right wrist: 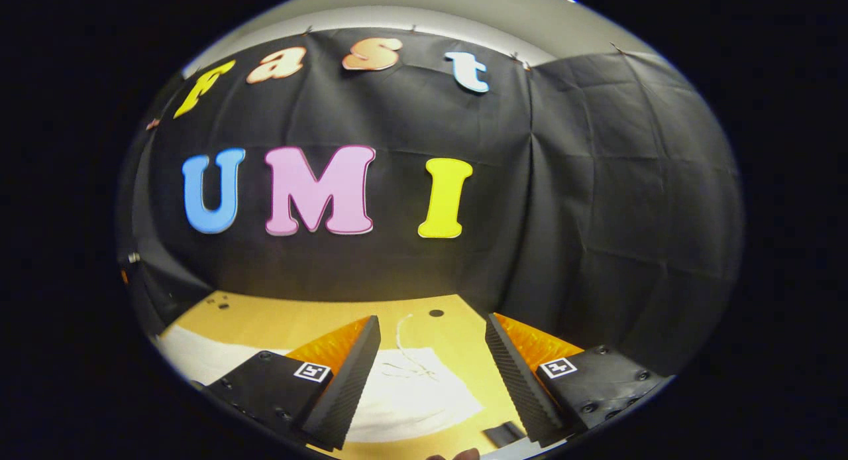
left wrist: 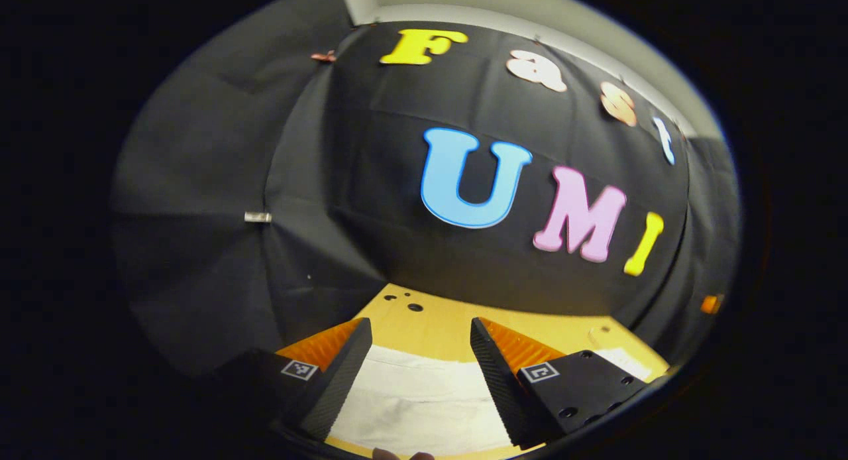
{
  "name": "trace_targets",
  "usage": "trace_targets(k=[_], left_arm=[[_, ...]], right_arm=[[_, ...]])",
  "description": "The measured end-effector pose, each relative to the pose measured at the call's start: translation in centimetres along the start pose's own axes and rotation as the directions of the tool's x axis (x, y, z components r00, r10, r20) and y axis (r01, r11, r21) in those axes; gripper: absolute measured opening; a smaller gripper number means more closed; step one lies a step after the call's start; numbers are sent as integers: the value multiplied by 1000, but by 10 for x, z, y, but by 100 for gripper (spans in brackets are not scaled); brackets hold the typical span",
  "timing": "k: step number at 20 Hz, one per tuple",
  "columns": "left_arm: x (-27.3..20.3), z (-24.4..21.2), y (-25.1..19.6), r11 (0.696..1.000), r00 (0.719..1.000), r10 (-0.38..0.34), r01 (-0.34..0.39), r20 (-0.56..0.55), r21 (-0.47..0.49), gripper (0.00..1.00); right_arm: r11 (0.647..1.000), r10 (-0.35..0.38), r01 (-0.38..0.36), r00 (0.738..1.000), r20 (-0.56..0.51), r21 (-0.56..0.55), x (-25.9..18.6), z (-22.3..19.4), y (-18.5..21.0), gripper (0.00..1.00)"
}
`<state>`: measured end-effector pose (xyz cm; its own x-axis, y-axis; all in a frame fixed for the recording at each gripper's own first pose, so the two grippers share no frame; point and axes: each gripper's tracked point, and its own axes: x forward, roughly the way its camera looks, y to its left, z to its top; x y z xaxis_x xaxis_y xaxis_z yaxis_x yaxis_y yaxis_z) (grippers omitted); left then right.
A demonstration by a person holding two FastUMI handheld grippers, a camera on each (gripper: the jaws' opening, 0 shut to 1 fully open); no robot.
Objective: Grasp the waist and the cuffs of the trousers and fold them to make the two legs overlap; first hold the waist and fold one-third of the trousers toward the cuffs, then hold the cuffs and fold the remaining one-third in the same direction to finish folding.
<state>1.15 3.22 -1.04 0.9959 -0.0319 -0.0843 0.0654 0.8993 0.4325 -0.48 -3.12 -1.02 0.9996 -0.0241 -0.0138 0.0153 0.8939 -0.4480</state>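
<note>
I see both tools, left (left wrist: 419, 354) and right (right wrist: 434, 354), spread empty over limp white cloth trousers (left wrist: 414, 400) (light, floppy) on the yellow wooden worktop (left wrist: 430, 321); I'd pinch the drawstring (right wrist: 411, 360) waist edge.

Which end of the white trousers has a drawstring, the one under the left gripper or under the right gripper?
The end under the right gripper: a thin drawstring lies on the trousers there. Under the left gripper the cloth is plain.

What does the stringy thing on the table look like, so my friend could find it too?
Start at the yellow wooden table in front of the black cloth wall. White trousers lie flat on it, seen between the right gripper's open jaws. The drawstring is the thin, pale, knotted cord curling off their edge onto bare wood, unlike the broad, flat fabric.
</note>
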Motion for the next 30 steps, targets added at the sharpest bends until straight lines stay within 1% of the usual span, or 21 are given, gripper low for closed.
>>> trace_targets(k=[1, 2, 3, 4, 6, 8, 10, 11, 13, 15, 16, 17, 18, 19, 21, 22, 24, 25, 28, 29, 30], left_arm=[[3, -3, 10, 995, 1000, 6, -5, -10, 101, 95], [6, -3, 20, 979, 1000, 13, -11, -10, 205, 95], [9, -6, 29, 953, 1000, 15, -12, -8, 304, 95], [12, -8, 34, 919, 1000, 22, -19, -3, 393, 95], [13, -19, 47, 843, 1000, 25, -18, -6, 538, 96], [17, -34, 55, 755, 1000, 16, -7, -8, 656, 96], [18, -52, 57, 654, 1000, 1, 20, -27, 756, 96], [19, -64, 57, 602, 999, -10, 41, -43, 798, 96], [19, -87, 61, 492, 995, -17, 91, -95, 866, 96], [17, -119, 62, 380, 983, -30, 177, -178, 908, 96], [15, -138, 64, 329, 973, -31, 227, -230, 917, 96], [11, -154, 69, 286, 960, -28, 275, -279, 918, 95], [7, -171, 72, 250, 945, -25, 323, -327, 913, 95], [2, -184, 77, 215, 928, -28, 369, -372, 904, 95], [-7, -206, 77, 144, 894, -33, 446, -447, 883, 95], [-10, -216, 77, 115, 876, -34, 482, -482, 868, 95], [-17, -231, 84, 73, 843, -24, 538, -538, 840, 95], [-22, -237, 87, 59, 827, -18, 562, -562, 825, 95], [-33, -256, 91, 40, 776, -4, 630, -630, 776, 96], [-35, -259, 96, 30, 769, 5, 639, -639, 769, 95], [-32, -260, 96, 16, 769, 14, 639, -639, 769, 94]], right_arm=[[996, 8, -8, 1000, -4, -86, 0, -4, -3, 98], [985, 22, -24, 1000, -9, -171, 0, -9, -4, 99], [966, 36, -38, 999, -14, -254, 2, -17, -3, 98], [941, 48, -53, 999, -24, -333, 3, -24, -1, 98], [873, 66, -86, 996, -58, -480, 5, -42, 3, 98], [785, 86, -128, 991, -99, -606, 9, -68, 2, 98], [686, 107, -186, 982, -156, -704, 8, -104, -1, 97], [629, 118, -222, 975, -190, -745, 10, -123, 3, 97], [502, 144, -283, 959, -244, -817, 7, -152, 3, 97], [388, 180, -354, 935, -307, -851, 2, -185, 5, 97], [337, 197, -383, 922, -333, -860, 1, -198, 5, 97], [291, 214, -408, 909, -357, -865, 2, -208, 6, 97], [256, 227, -432, 897, -381, -865, 2, -218, 6, 97], [232, 234, -453, 885, -402, -861, 3, -229, 0, 97], [198, 230, -493, 864, -448, -847, 7, -248, -8, 97], [185, 228, -507, 855, -465, -842, 8, -254, -11, 97], [164, 231, -535, 838, -495, -829, 13, -265, -12, 97], [152, 238, -545, 830, -504, -825, 13, -269, -13, 97], [113, 264, -576, 803, -535, -809, 13, -279, -9, 97], [95, 272, -589, 791, -548, -803, 13, -286, -7, 97], [75, 276, -600, 780, -562, -796, 13, -291, -5, 96]])
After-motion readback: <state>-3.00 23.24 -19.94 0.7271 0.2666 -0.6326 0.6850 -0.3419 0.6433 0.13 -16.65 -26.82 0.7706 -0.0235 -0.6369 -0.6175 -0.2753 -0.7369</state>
